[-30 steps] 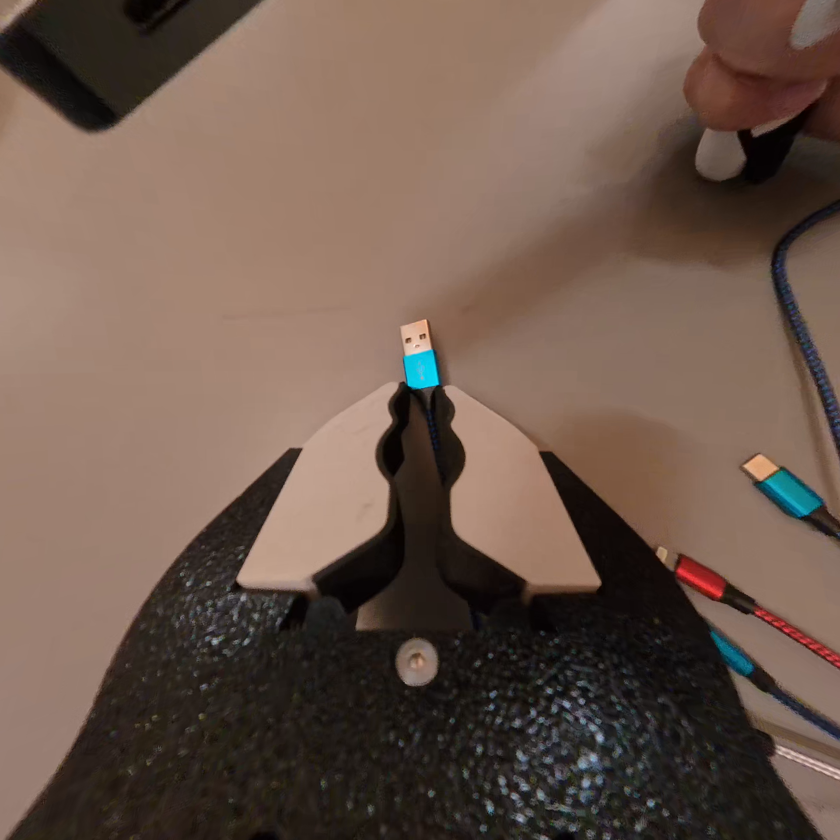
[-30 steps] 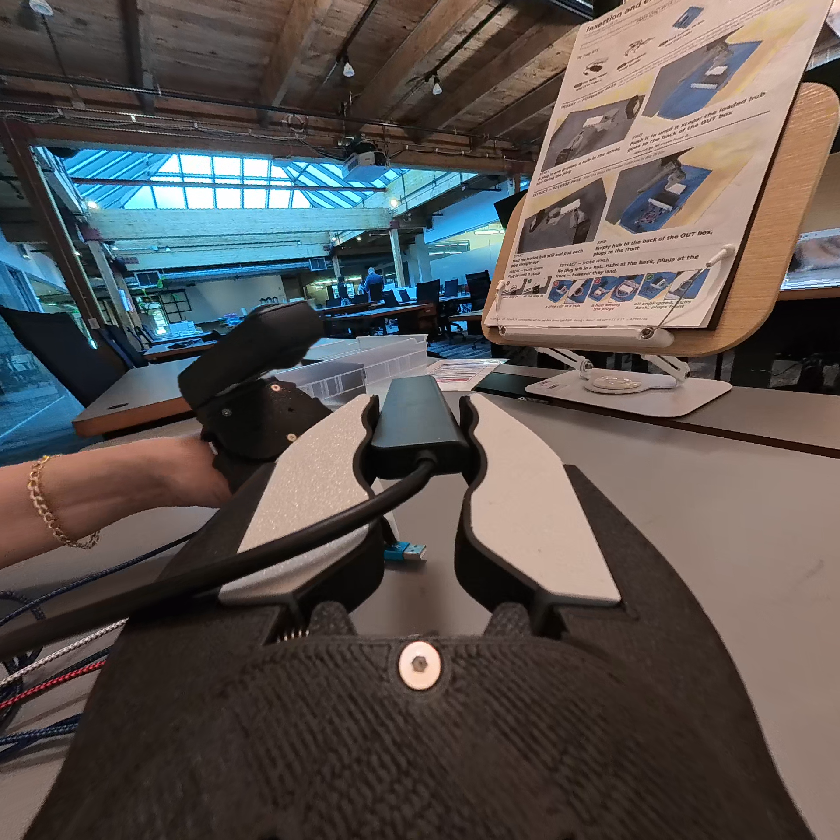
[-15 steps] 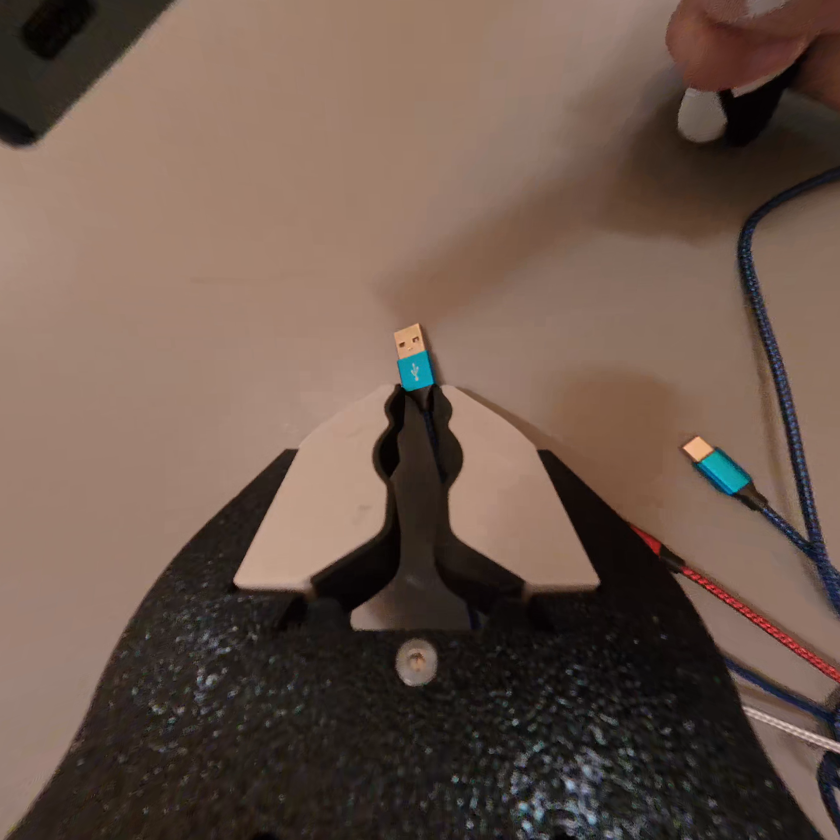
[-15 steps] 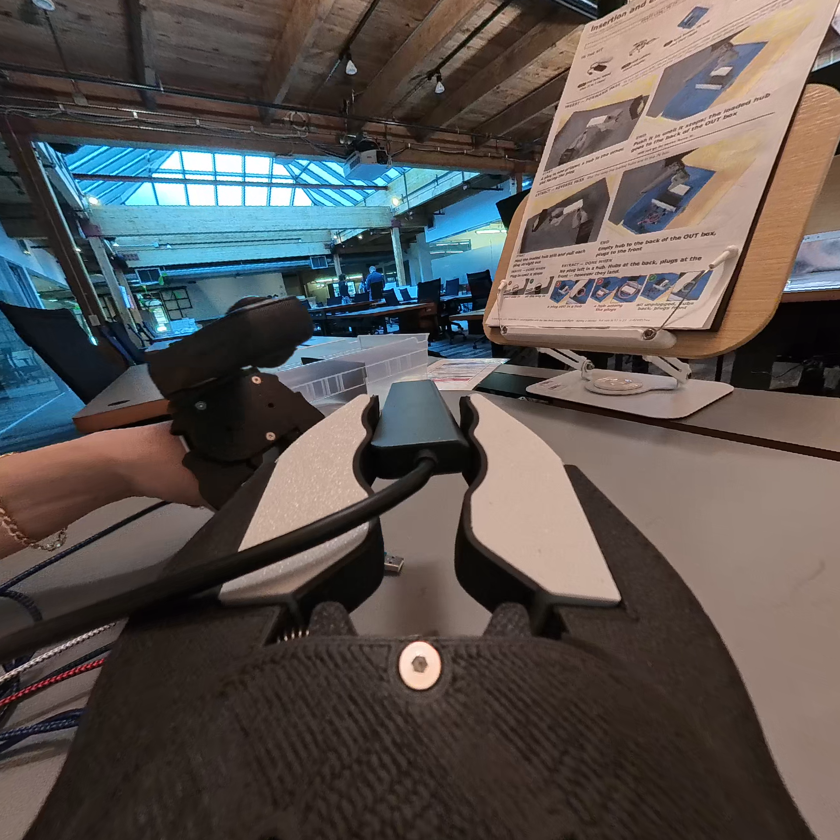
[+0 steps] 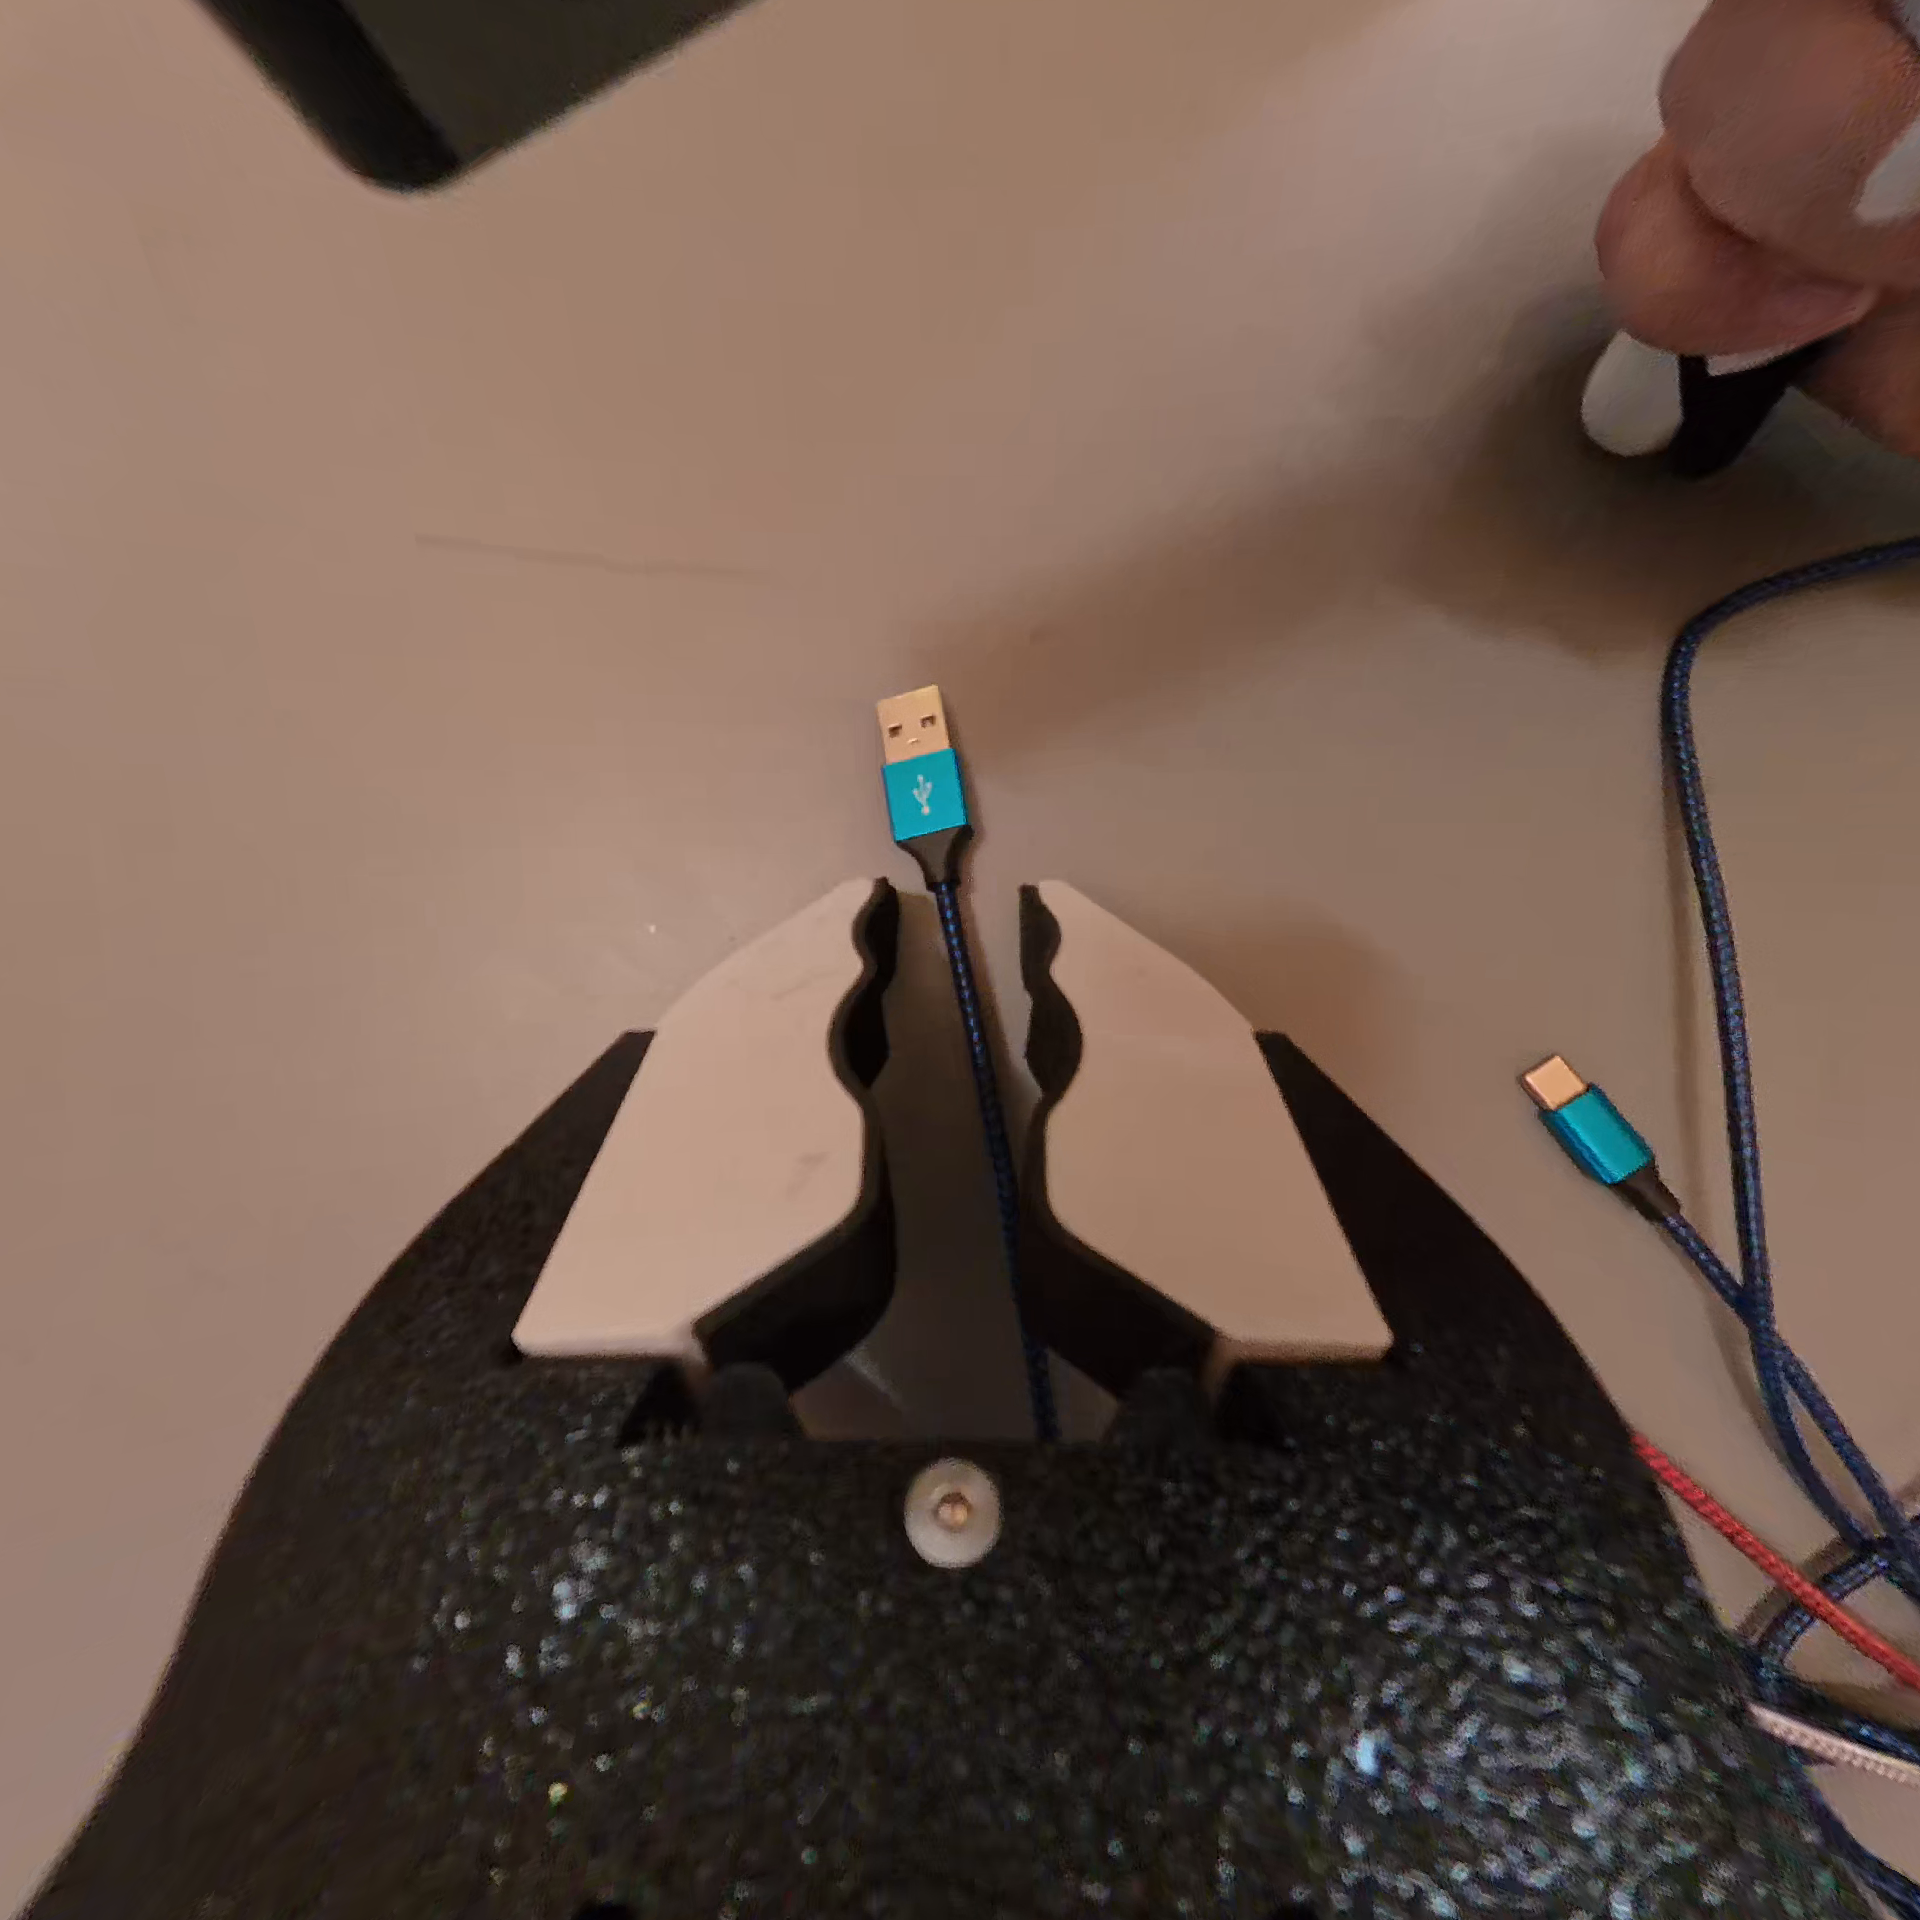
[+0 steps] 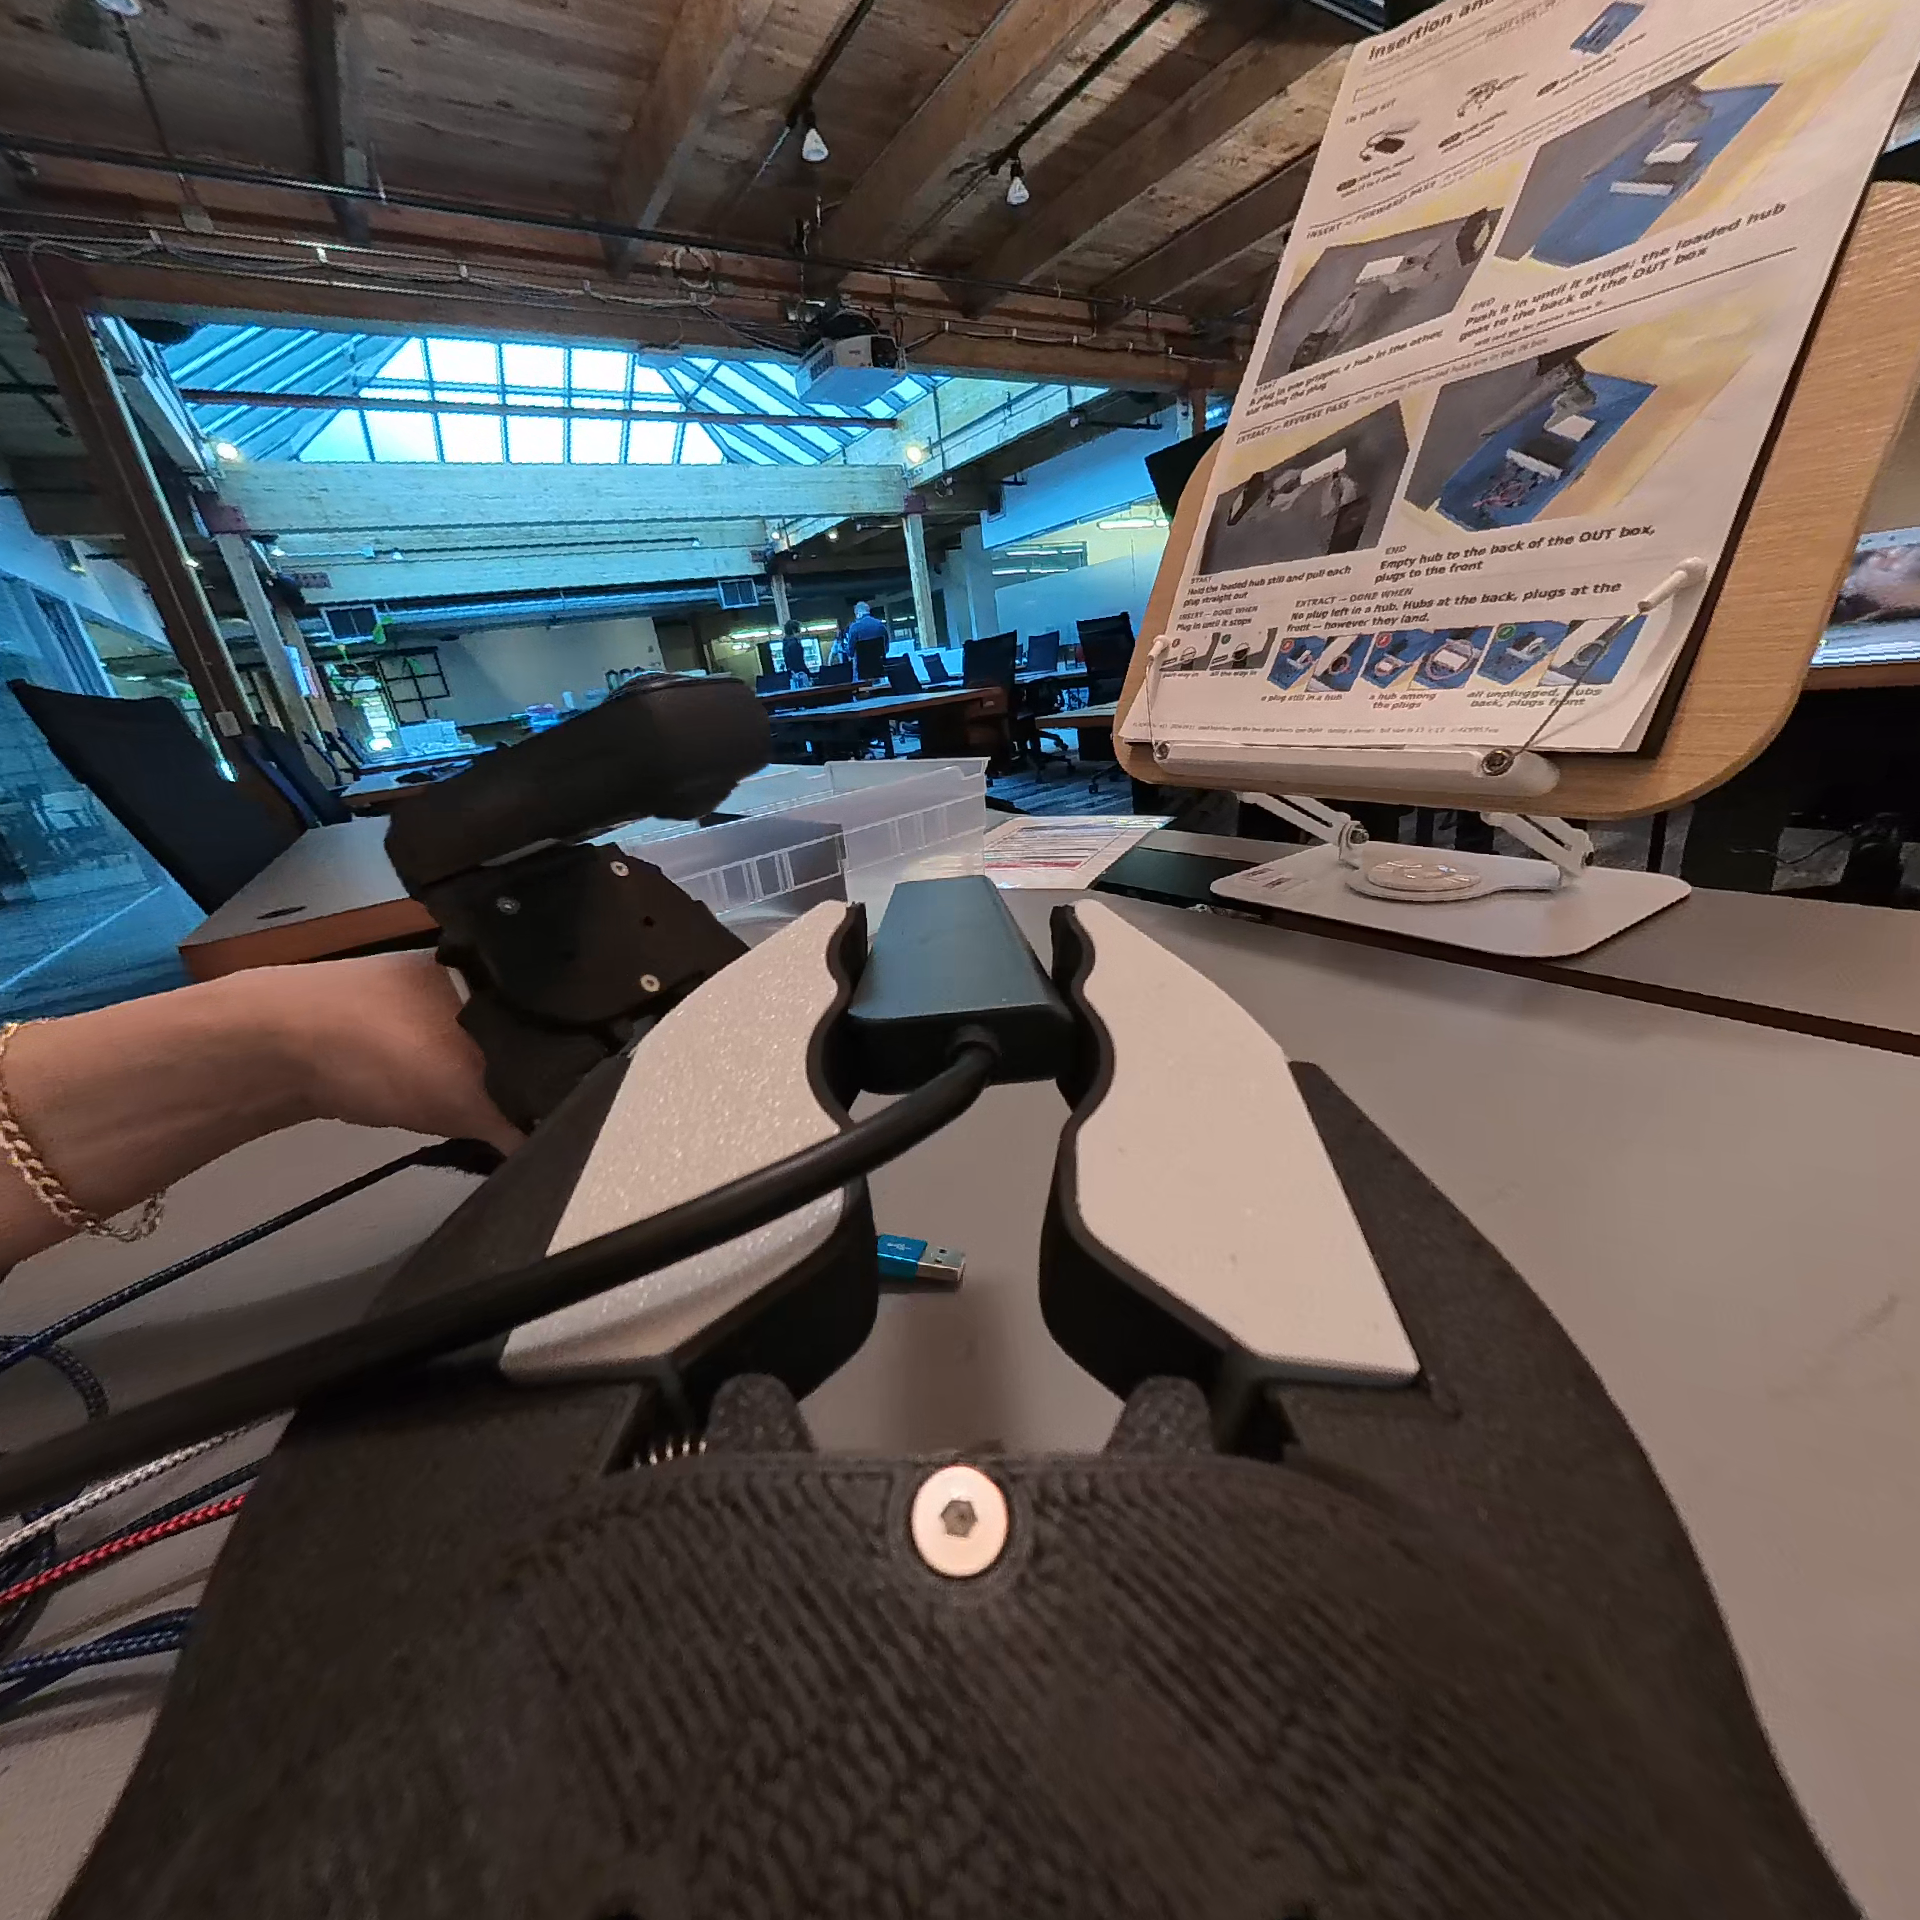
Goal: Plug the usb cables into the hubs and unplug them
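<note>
A blue braided cable [image 5: 982, 1101] with a teal USB-A plug [image 5: 923, 774] lies on the beige table [image 5: 416, 675]. My left gripper [image 5: 951, 894] is open, with the cable running loose between its jaws and the plug just past the fingertips. My right gripper [image 6: 956, 914] is shut on a black hub [image 6: 951, 956], held above the table, its black lead trailing left. The plug also shows in the right wrist view [image 6: 920, 1259], on the table under the hub. The hub's end shows blurred at the top left of the left wrist view [image 5: 468, 73].
A teal USB-C plug [image 5: 1584, 1127], a red cable [image 5: 1766, 1558] and more blue cable [image 5: 1704, 831] lie to the right. A hand [image 5: 1766, 208] is at the top right. A stand holding an instruction sheet [image 6: 1455, 883] and clear bins [image 6: 831, 831] are beyond the hub.
My left gripper has opened and let go of the blue cable, and the plug now lies a little farther ahead of the fingertips. The right gripper still holds the hub.
</note>
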